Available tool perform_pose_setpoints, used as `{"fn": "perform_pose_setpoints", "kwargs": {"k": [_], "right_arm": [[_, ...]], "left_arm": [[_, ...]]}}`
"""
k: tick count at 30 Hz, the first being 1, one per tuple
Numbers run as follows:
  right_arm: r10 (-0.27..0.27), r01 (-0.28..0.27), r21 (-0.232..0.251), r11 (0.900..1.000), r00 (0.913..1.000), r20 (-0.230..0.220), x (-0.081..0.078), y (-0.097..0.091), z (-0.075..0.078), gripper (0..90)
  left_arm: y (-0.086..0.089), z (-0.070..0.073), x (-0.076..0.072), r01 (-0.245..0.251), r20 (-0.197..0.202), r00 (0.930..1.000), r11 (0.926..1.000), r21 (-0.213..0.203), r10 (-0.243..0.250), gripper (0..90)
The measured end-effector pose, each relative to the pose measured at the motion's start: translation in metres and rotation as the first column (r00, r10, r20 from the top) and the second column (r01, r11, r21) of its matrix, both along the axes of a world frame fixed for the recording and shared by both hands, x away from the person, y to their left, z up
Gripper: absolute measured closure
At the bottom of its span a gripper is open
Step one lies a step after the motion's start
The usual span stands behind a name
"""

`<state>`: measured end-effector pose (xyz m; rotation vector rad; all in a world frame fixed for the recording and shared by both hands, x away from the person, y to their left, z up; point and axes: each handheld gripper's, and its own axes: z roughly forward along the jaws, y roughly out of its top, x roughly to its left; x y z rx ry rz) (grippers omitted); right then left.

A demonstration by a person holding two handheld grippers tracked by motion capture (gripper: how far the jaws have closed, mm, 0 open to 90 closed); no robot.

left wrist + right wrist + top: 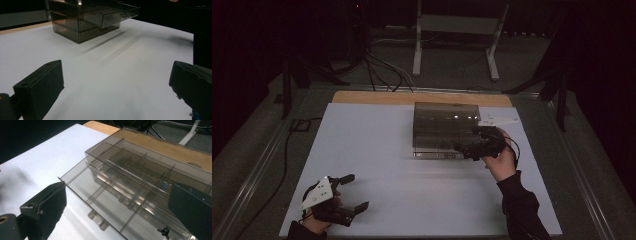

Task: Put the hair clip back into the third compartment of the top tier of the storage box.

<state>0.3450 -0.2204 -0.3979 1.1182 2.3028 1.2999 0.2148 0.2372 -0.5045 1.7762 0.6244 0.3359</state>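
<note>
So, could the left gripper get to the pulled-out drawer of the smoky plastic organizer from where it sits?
Probably yes. The left gripper rests open at the near left; bare white table lies between it and the open drawer. But the right gripper is already at the drawer front, so they might crowd.

1. The drawer box (140,182), at frame centre, is smoky clear plastic, glossy and smooth.
2. The worktop (387,165) cover looks matt white; its far edge shows bare wood.
3. The claw pads (50,207) look matt black.
</note>
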Motion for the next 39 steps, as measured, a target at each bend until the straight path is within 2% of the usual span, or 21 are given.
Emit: {"fn": "perform_pose_setpoints", "kwargs": {"k": [7, 13, 21, 24, 39], "right_arm": [[0.028, -0.028, 0.002, 0.9996, 0.9994, 0.020, -0.007, 0.007, 0.001, 0.7], [0.059, -0.060, 0.033, 0.9976, 0.9978, 0.031, -0.013, 0.014, -0.003, 0.7], [0.128, -0.131, 0.048, 0.9903, 0.9903, 0.054, -0.023, 0.024, -0.011, 0.7], [0.145, -0.149, 0.071, 0.9863, 0.9878, 0.057, -0.027, 0.026, -0.014, 0.7], [0.208, -0.211, 0.042, 0.9767, 0.9767, 0.052, -0.044, 0.037, -0.037, 0.7]], "left_arm": [[0.000, 0.000, -0.001, -0.003, 0.002, 1.0000, 1.0000, 0.004, 0.003, 0.6], [0.001, 0.001, -0.002, -0.004, 0.006, 1.0000, 1.0000, 0.000, 0.004, 0.6], [0.000, 0.001, -0.001, 0.000, 0.004, 1.0000, 1.0000, 0.000, 0.000, 0.6], [0.000, 0.001, -0.001, -0.002, 0.003, 1.0000, 1.0000, 0.002, 0.002, 0.6], [0.000, 0.001, -0.002, 0.000, 0.003, 1.0000, 1.0000, 0.005, 0.000, 0.6]]}}
